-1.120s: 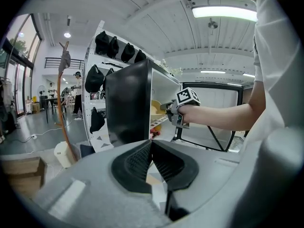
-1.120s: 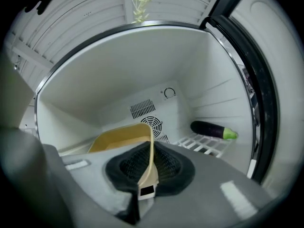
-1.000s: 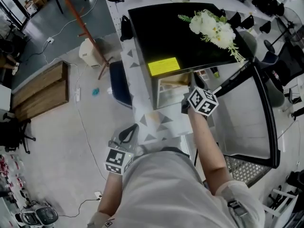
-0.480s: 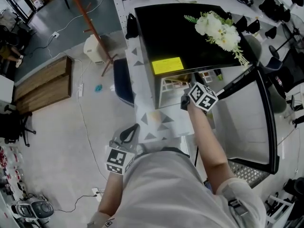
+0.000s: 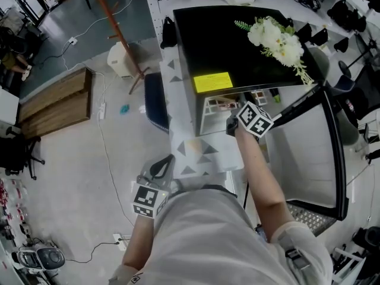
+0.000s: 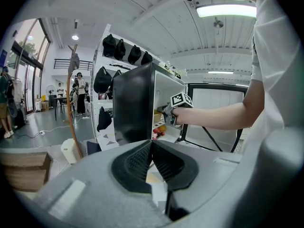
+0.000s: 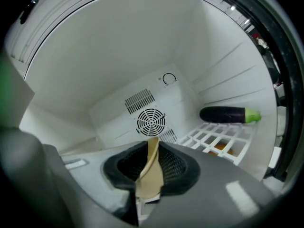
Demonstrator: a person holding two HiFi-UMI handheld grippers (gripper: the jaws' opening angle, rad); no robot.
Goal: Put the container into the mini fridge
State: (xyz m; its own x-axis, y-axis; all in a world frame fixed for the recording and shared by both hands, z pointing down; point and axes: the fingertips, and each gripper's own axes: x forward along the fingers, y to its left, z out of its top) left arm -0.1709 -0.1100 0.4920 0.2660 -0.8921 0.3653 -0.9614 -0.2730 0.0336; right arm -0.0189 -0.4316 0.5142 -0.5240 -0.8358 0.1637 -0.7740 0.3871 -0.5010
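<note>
- Right gripper [image 7: 152, 151]: reaches into the open mini fridge [image 5: 237, 46]. Jaws nearly together, pinching a thin tan wall, which I take to be the rim of the container [image 7: 151, 170]. Only that edge shows. Holding it by the rim would let the body hang free under the jaws so it can be set down.
- Container is therefore inside the cavity, carried, and not yet resting on anything I can see.
- Inside, in the right gripper view: fan grille [image 7: 151, 122] dead ahead on the back wall. White wire shelf [image 7: 213, 139] at 4 o'clock, with an eggplant [image 7: 228, 114] lying on it at 3 o'clock. The near part of the shelf looks free, a likely landing spot.
- Door [image 5: 309, 153] is swung wide to 3 o'clock in the head view, giving the arm room.
- Flowers [image 5: 274, 39] and a yellow sticker [image 5: 212, 82] sit on the fridge top.
- Left gripper [image 6: 152, 156]: low at the person's side, jaws closed together on nothing. It looks idle and out of the way.
</note>
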